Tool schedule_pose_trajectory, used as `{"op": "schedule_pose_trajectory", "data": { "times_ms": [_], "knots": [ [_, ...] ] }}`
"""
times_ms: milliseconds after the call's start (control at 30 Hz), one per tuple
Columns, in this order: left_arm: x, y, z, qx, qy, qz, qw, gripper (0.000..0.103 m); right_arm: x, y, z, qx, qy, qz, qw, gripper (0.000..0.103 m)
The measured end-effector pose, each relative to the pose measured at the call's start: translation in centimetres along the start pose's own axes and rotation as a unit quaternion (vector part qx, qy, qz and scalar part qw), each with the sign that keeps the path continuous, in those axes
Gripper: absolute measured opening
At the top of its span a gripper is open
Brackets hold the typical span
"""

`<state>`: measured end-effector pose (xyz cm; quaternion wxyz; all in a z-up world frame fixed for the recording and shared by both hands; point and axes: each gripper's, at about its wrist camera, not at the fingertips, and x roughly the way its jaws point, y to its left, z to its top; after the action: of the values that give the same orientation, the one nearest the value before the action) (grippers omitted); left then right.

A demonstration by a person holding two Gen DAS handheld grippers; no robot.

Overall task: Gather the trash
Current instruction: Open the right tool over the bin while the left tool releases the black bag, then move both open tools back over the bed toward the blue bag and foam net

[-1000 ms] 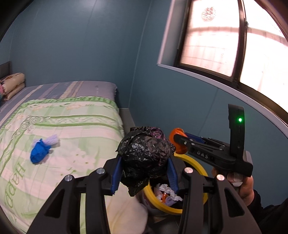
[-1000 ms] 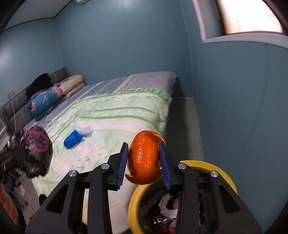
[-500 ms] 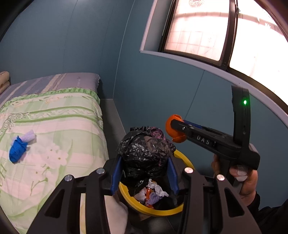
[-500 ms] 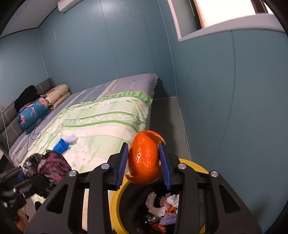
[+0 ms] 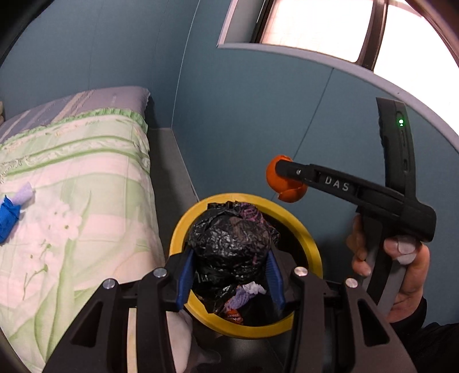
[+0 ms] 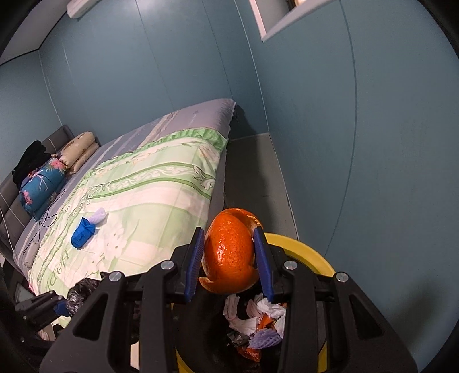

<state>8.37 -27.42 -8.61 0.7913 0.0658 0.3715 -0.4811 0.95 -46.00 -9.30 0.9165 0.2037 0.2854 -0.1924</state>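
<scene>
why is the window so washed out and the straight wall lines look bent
Left wrist view: the window is blown out by daylight and the sill curves from fisheye distortion. Right wrist view: the wall seams bow too, the corners are vignetted black, and glare glints on the orange peel.

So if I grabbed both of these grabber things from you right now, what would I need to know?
Left gripper: shut on a crumpled black bag, over the yellow-rimmed bin.
Right gripper: shut on an orange peel, above the bin's rim.
Done: both pieces carried to the bin, which already holds paper scraps.
Left: open both grippers to drop them in, then fetch the blue wad and pale scrap lying on the bed.
</scene>
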Motion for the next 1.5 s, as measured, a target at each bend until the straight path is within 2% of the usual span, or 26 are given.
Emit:
{"op": "schedule_pose_trajectory", "data": {
  "times_ms": [400, 800, 900, 967, 1033, 1167, 1333, 1500],
  "knots": [
    [3.6, 0.2, -0.8, -0.013, 0.05, -0.025, 0.9984, 0.041, 2.2, -1.5, -0.7, 0.028, 0.03, 0.008, 0.999, 0.034],
    [4.2, -0.7, -1.9, -0.012, 0.06, -0.03, 0.9977, 0.043, 2.5, -2.2, -0.9, 0.039, 0.034, 0.005, 0.999, 0.035],
    [4.0, -0.7, -1.8, -0.014, 0.06, -0.033, 0.9976, 0.049, 2.4, -2.4, -0.8, 0.043, 0.031, 0.004, 0.999, 0.037],
    [3.8, -0.5, -1.8, -0.017, 0.055, -0.032, 0.9978, 0.066, 2.4, -2.7, -0.7, 0.05, 0.03, 0.007, 0.998, 0.045],
    [3.4, -0.2, -1.7, -0.02, 0.047, -0.028, 0.9983, 0.072, 2.2, -3.0, -0.7, 0.057, 0.025, 0.006, 0.998, 0.049],
    [2.7, 0.3, -1.5, -0.026, 0.038, -0.028, 0.9986, 0.078, 1.6, -3.6, -0.3, 0.068, 0.014, 0.007, 0.998, 0.054],
    [0.9, 1.1, -1.2, -0.027, 0.014, -0.007, 0.9995, 0.078, 0.9, -3.4, 0.2, 0.064, -0.001, 0.016, 0.998, 0.054],
    [-1.3, 1.9, -0.6, -0.023, -0.014, 0.018, 0.9995, 0.079, 1.0, -1.6, 0.8, 0.041, -0.006, 0.032, 0.999, 0.054]
  ]
}}
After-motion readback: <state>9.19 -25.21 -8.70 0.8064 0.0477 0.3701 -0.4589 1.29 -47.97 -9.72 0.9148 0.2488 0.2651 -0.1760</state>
